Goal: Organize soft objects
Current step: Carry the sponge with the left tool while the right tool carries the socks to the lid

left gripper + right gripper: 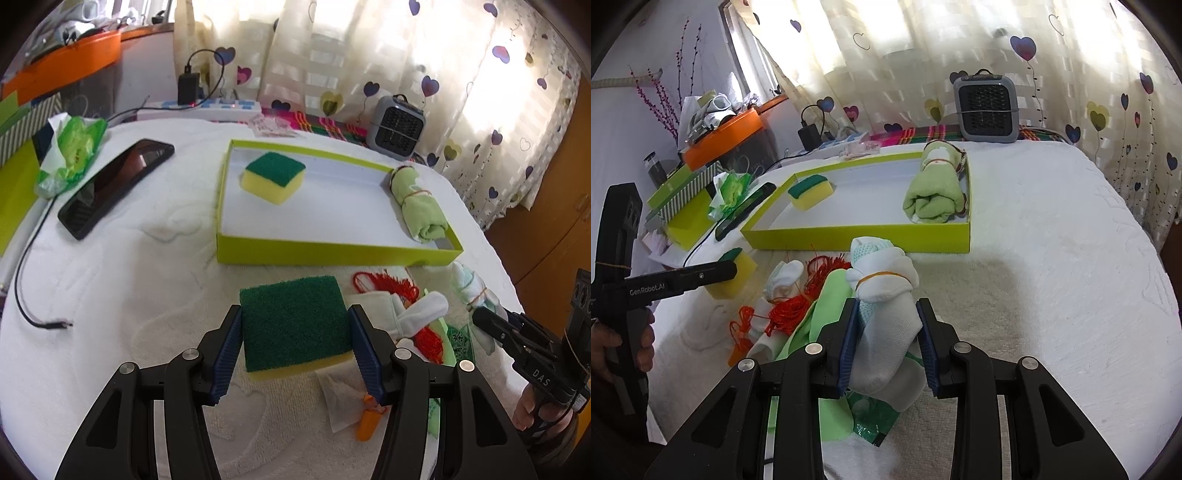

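My left gripper [295, 334] is shut on a green-topped yellow sponge [293, 323], held just above the white towel in front of the lime-green tray [332, 253]. The tray holds a second sponge [275, 177] at its far left and a rolled green cloth [417, 201] at its right end. My right gripper [888, 343] is shut on a white sock bundle [882, 295] tied with a rubber band, in front of the tray [857, 242]. The left gripper and its sponge [733, 273] show at the left of the right wrist view.
Loose socks [783, 277], red string [798, 302], a light green cloth [827, 295] and an orange clip [367, 422] lie between the grippers. A black phone [114, 184], a green wrapper [72, 155] and a cable [26, 280] lie left. A small grey heater [397, 127] stands behind the tray.
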